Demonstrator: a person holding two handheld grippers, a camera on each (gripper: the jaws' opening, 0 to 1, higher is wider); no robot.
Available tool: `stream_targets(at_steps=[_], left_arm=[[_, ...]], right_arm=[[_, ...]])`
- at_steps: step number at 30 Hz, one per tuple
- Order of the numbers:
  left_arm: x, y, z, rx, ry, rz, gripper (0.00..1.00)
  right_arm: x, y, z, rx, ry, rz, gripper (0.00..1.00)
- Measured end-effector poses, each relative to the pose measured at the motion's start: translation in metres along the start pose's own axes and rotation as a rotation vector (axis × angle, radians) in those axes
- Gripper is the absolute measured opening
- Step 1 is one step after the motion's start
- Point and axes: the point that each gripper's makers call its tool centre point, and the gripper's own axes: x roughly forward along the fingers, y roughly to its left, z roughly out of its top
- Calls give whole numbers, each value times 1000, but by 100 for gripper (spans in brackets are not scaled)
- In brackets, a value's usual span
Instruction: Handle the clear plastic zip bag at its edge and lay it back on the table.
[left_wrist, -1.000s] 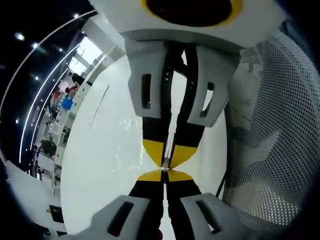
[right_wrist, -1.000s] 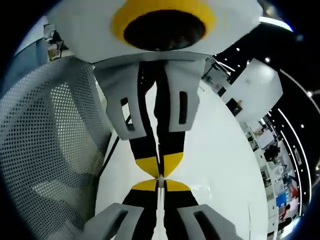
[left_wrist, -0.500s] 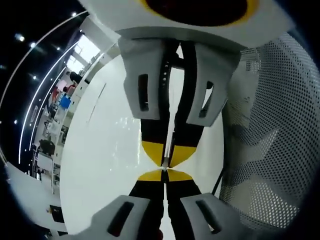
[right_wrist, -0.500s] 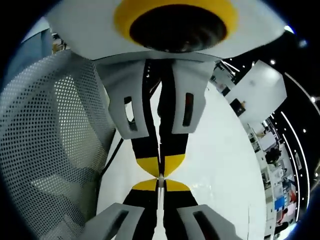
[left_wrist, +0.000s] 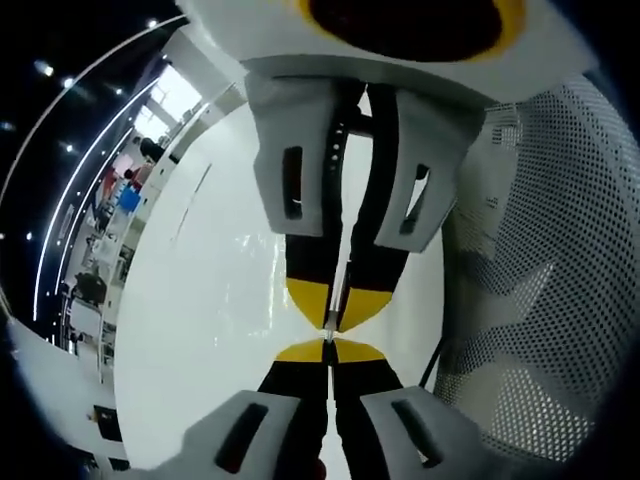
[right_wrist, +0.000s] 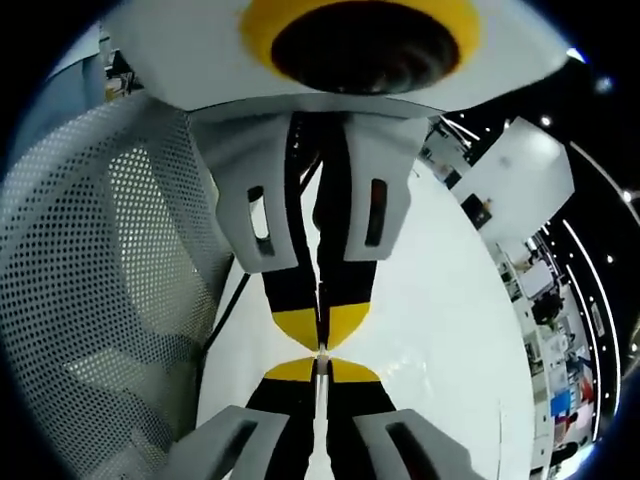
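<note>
While your two claws face each other tip to tip over the white worktop (left_wrist: 200, 330), each view looks straight at the other claw's underside. In the left gripper view your left claw (left_wrist: 328, 352) rises from the bottom with its jaws pressed together, and the right claw (left_wrist: 333, 318) comes down from the top, also clenched, the yellow tips of the two almost touching. The right gripper view mirrors this: the right claw (right_wrist: 320, 370) is closed at the bottom, and the left claw (right_wrist: 322, 330) hangs from above. A thin clear edge, seemingly the zip bag (left_wrist: 340, 290), runs up between the opposing jaws, but the film is too faint to say which claw truly pinches it; a glossy sheen on the worktop beside the tips may be the rest of it. The white mesh chair back (left_wrist: 540, 300) stands at the worktop's edge. Compared with a second ago, hardly anything differs: both claws stay clenched and tip to tip, and the opposite claw sits only slightly shifted in each view.
</note>
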Motion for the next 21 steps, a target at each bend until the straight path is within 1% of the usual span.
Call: stream_targets(at_steps=[8, 21], left_arm=[[3, 2, -3, -7, 1, 5, 0], [3, 2, -1, -9, -4, 5, 0]], right_arm=[[1, -2, -2, 19, 4, -4, 0], [0, -3, -7, 26, 19, -11, 0]])
